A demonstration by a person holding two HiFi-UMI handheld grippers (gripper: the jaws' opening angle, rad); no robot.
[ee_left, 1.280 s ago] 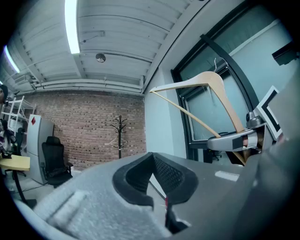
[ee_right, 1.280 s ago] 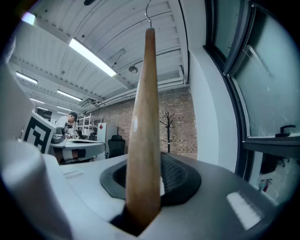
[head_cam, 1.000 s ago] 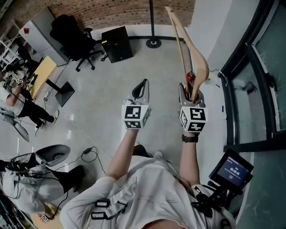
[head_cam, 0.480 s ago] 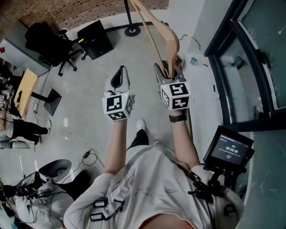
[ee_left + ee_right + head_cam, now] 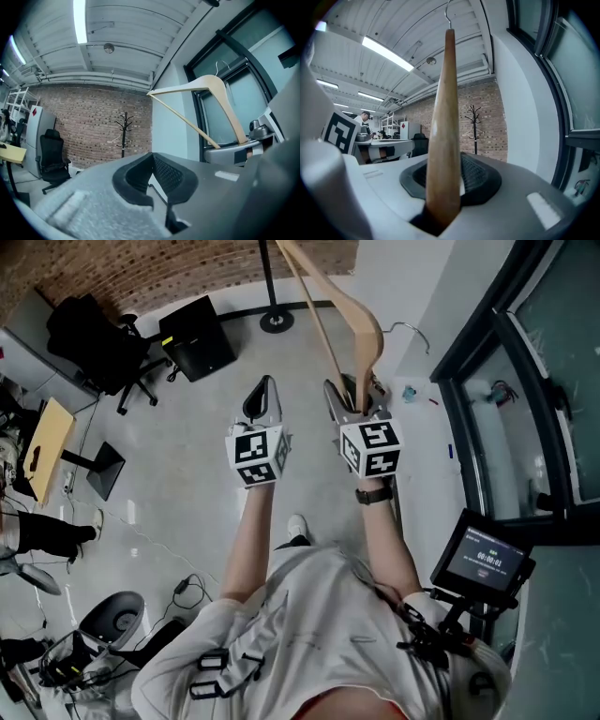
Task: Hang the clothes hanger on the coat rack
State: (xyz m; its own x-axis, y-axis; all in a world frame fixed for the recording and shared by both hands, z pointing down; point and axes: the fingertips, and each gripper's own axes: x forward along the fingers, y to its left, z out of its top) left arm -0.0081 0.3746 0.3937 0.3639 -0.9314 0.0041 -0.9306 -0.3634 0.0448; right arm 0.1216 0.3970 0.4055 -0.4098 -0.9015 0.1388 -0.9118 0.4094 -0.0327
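Observation:
A wooden clothes hanger (image 5: 349,310) with a metal hook (image 5: 405,329) stands upright in my right gripper (image 5: 349,392), which is shut on the end of one arm. In the right gripper view the hanger (image 5: 444,122) rises from between the black pads. My left gripper (image 5: 265,388) is held beside it at the same height, shut, with nothing in it; its pads (image 5: 173,176) meet at the tip. The black coat rack (image 5: 275,320) stands ahead by the brick wall, seen far off as a coat rack (image 5: 124,131) in the left gripper view and as a coat rack (image 5: 474,126) in the right gripper view.
A black box (image 5: 197,338) and an office chair (image 5: 103,343) stand left of the rack's base. A dark-framed glass wall (image 5: 487,399) runs along the right. A desk (image 5: 42,442) and seated people are at far left. A small screen (image 5: 483,561) hangs by my right hip.
Both grippers have travelled forward over the floor with the person, hanger still held upright. The rack's base, the black box and the chair have shifted left in the head view.

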